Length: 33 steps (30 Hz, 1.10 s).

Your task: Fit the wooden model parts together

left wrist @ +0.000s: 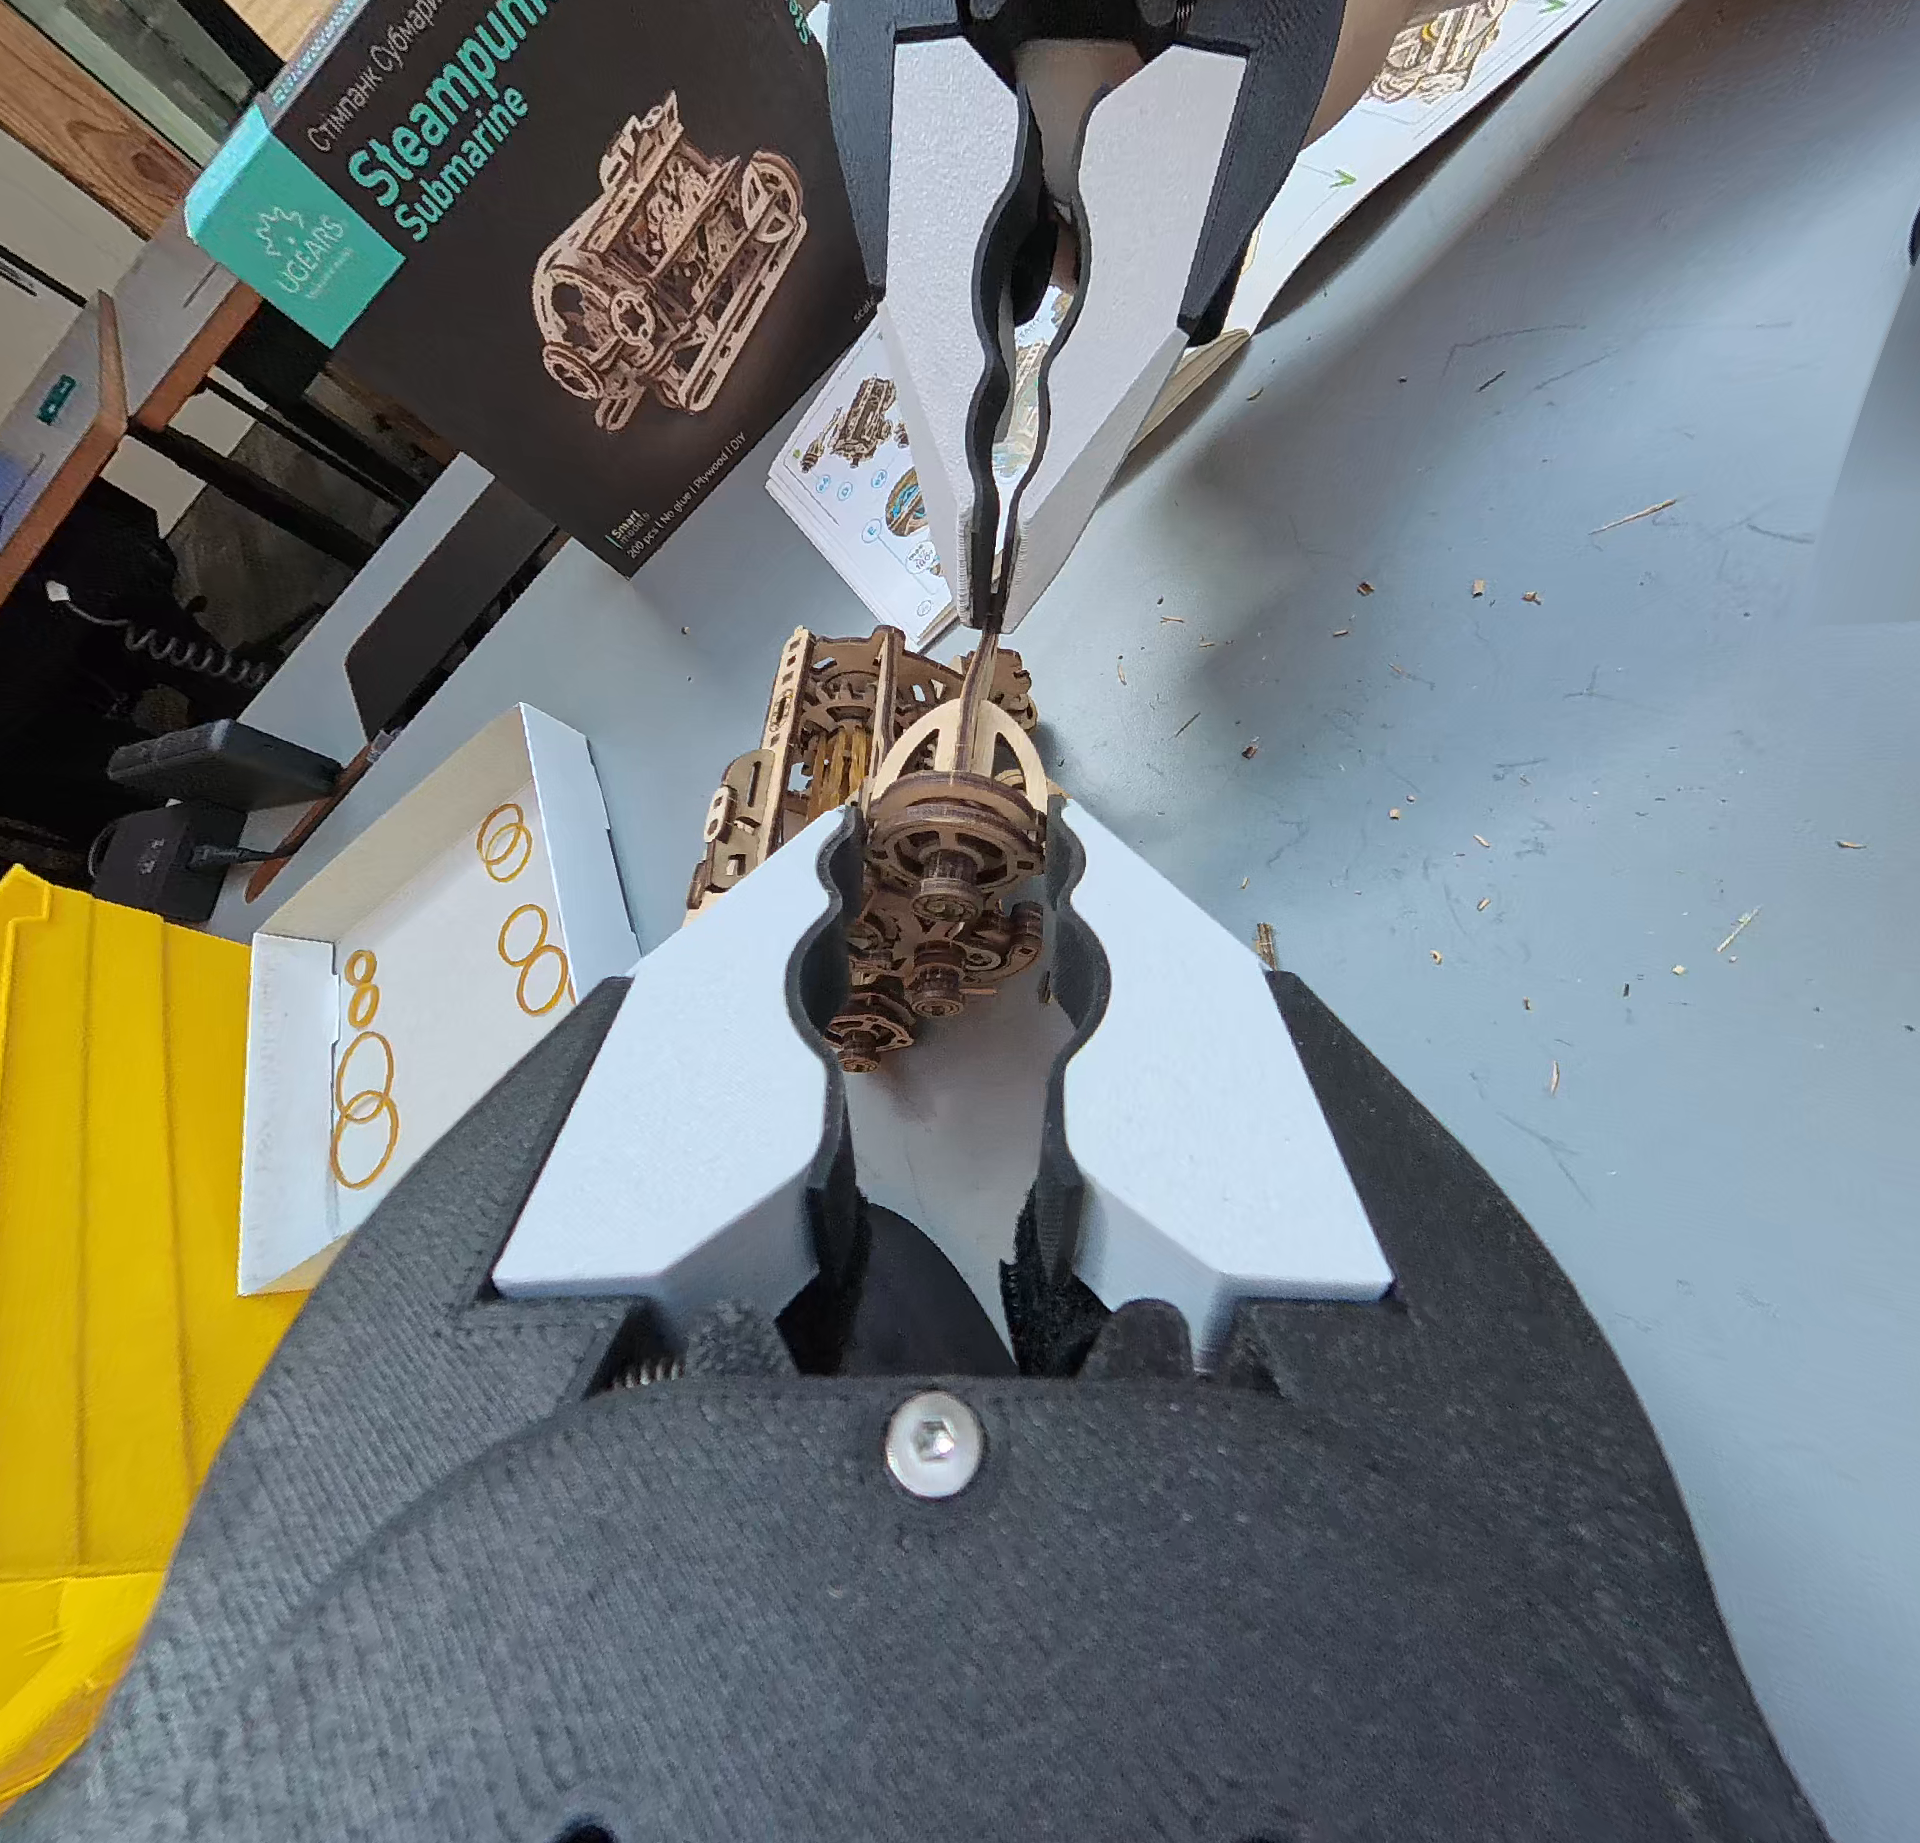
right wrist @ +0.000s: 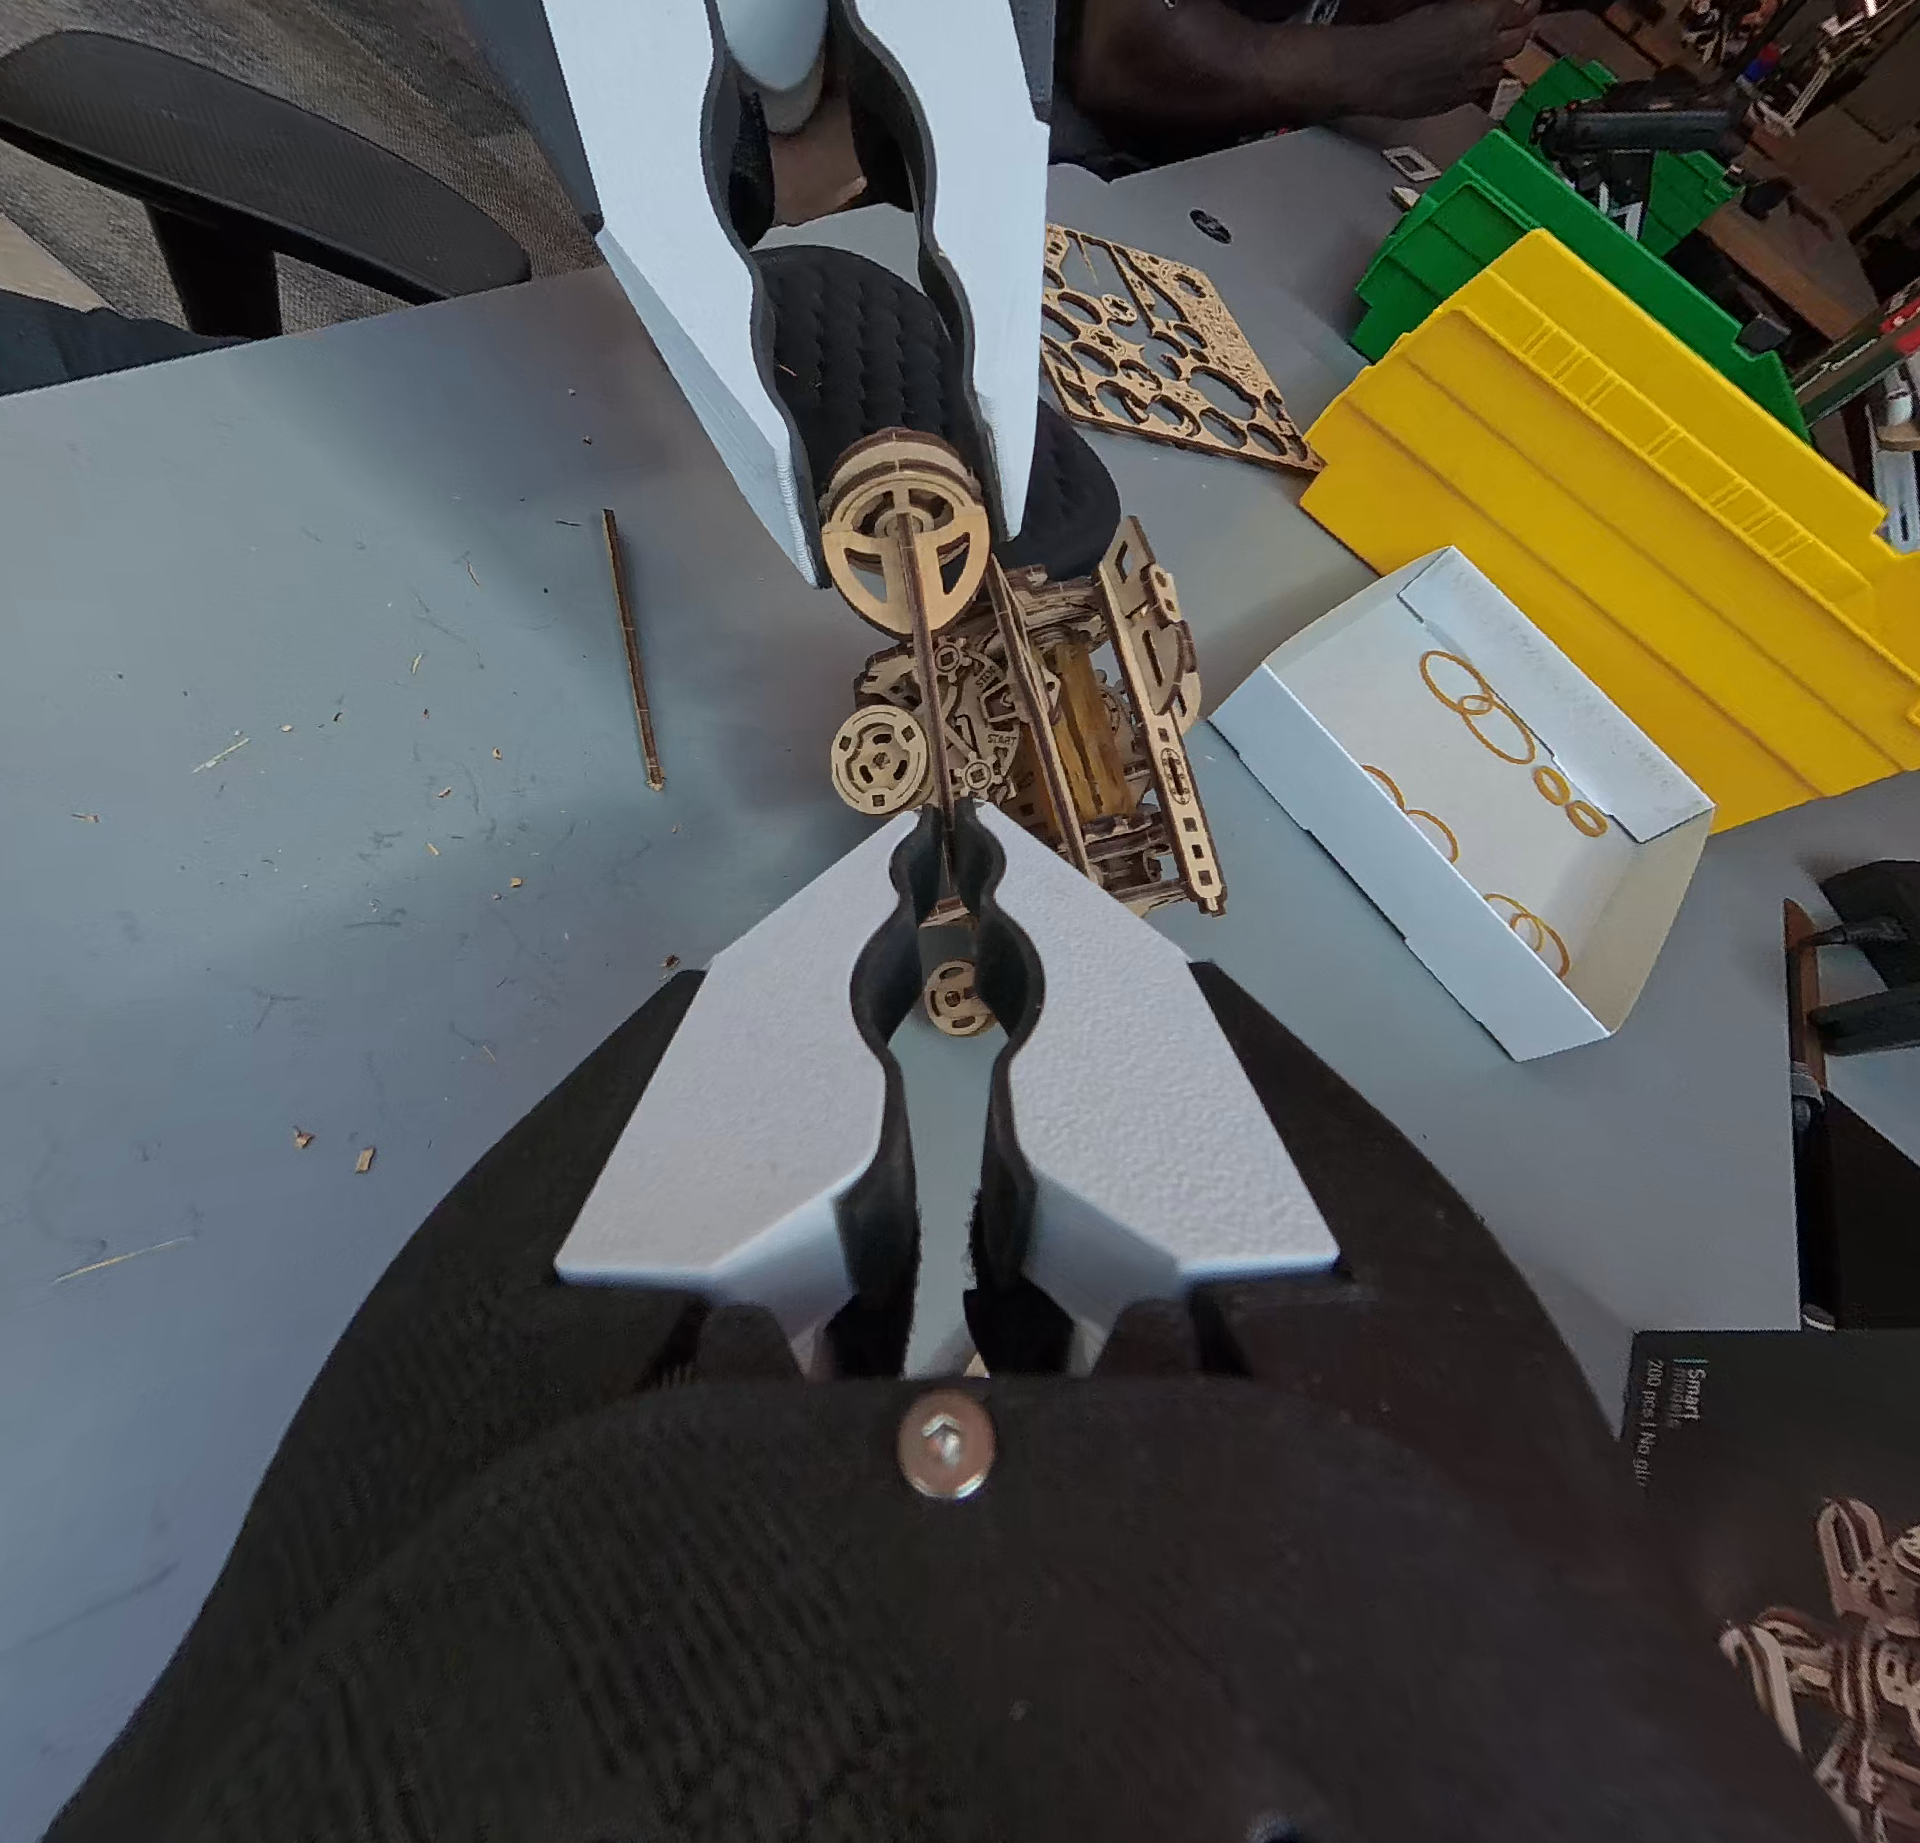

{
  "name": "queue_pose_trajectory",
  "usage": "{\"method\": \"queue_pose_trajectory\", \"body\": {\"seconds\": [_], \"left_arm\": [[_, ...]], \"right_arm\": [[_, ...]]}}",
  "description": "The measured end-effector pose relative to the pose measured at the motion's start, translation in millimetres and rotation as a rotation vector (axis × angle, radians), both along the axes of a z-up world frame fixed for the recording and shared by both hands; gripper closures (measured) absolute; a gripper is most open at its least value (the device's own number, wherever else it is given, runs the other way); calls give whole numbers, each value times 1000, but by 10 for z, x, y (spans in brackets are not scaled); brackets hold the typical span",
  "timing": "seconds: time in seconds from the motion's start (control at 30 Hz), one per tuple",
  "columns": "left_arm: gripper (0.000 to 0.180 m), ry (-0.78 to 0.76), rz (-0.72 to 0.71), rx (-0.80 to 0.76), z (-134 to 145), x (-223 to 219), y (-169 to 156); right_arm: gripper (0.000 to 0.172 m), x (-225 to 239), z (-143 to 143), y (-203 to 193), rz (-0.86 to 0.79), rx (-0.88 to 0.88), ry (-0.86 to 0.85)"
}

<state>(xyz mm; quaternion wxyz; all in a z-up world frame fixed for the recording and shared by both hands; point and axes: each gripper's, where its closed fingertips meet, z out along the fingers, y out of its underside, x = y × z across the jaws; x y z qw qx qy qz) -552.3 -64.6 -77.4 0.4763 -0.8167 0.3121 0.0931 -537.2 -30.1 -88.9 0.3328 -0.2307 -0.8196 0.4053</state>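
A white box [right wrist: 1455, 920] sat on the grey surface [right wrist: 312, 962], open at the top, with several yellow rubber bands [right wrist: 1475, 713] lying loose inside. Just beyond it stood a yellow bin [right wrist: 1621, 505], and behind that a green bin [right wrist: 1507, 204]; what either bin held could not be seen. A black kit box [left wrist: 582, 235] stood at the far side in the left wrist view.

The left tongs [left wrist: 956, 858] were partly open around a wooden gear assembly [left wrist: 935, 910], a stack of wheels on a shaft, with both dark pads pressed on its sides. It was held above the surface, near the half-built wooden model [right wrist: 1091, 754] that rested on the surface beside the white box.

The right tongs [right wrist: 951, 827] were closed on a thin wooden strip [right wrist: 925, 671], the tips pinching its flat faces. The strip ran from those tips to the pale end wheel [right wrist: 902, 557] of the gear assembly, where it met the hub. A cut-out wooden sheet [right wrist: 1164, 359] and a loose stick [right wrist: 632, 650] lay on the surface.
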Motion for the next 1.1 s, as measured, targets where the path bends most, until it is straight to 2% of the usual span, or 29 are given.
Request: {"method": "queue_pose_trajectory", "body": {"seconds": [0.13, 1.1], "left_arm": [[148, -31, 20, 2, 21, -28, 17], [148, 40, 50, 41, -94, -40, 15]], "right_arm": [[170, -30, 35, 22, -20, -15, 31], [170, -59, -65, 38, -45, 53, 24]]}}
